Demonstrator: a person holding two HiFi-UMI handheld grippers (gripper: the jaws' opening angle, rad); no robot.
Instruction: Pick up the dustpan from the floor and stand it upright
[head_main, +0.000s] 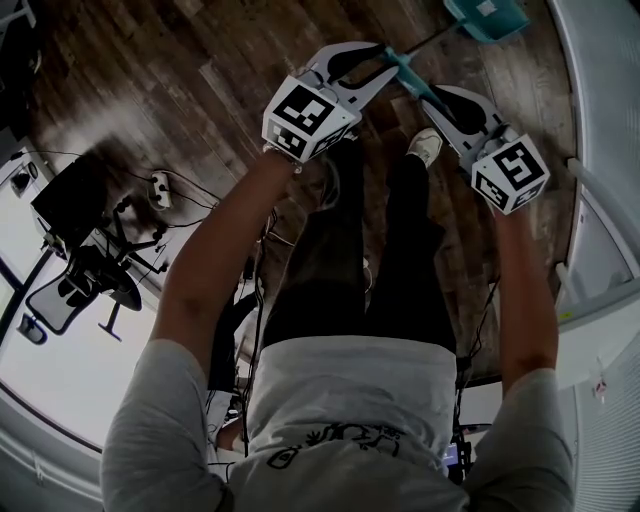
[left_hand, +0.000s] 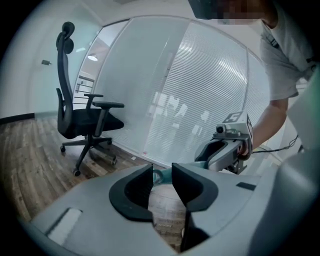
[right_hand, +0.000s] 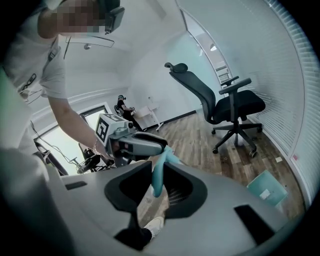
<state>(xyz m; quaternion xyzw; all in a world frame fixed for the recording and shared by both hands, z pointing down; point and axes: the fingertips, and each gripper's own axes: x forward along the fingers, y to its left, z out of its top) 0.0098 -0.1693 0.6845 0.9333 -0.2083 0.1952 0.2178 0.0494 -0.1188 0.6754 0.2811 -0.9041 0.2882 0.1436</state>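
Note:
The teal dustpan hangs tilted above the wooden floor, its pan (head_main: 487, 15) at the top edge of the head view and low right in the right gripper view (right_hand: 267, 187). A thin dark rod joins the pan to the teal handle (head_main: 405, 72). My left gripper (head_main: 378, 58) is shut on the handle's upper end (left_hand: 158, 176). Just below it my right gripper (head_main: 432, 98) is shut on the handle (right_hand: 158, 175), which runs between its pads. Both grippers are raised in front of the person, side by side.
A black office chair (left_hand: 85, 120) (right_hand: 232, 107) stands by the curved glass wall with blinds (left_hand: 200, 90). Another chair (head_main: 90, 270), a power strip (head_main: 160, 190) and cables lie at the left. The person's shoe (head_main: 425, 145) is under the handle.

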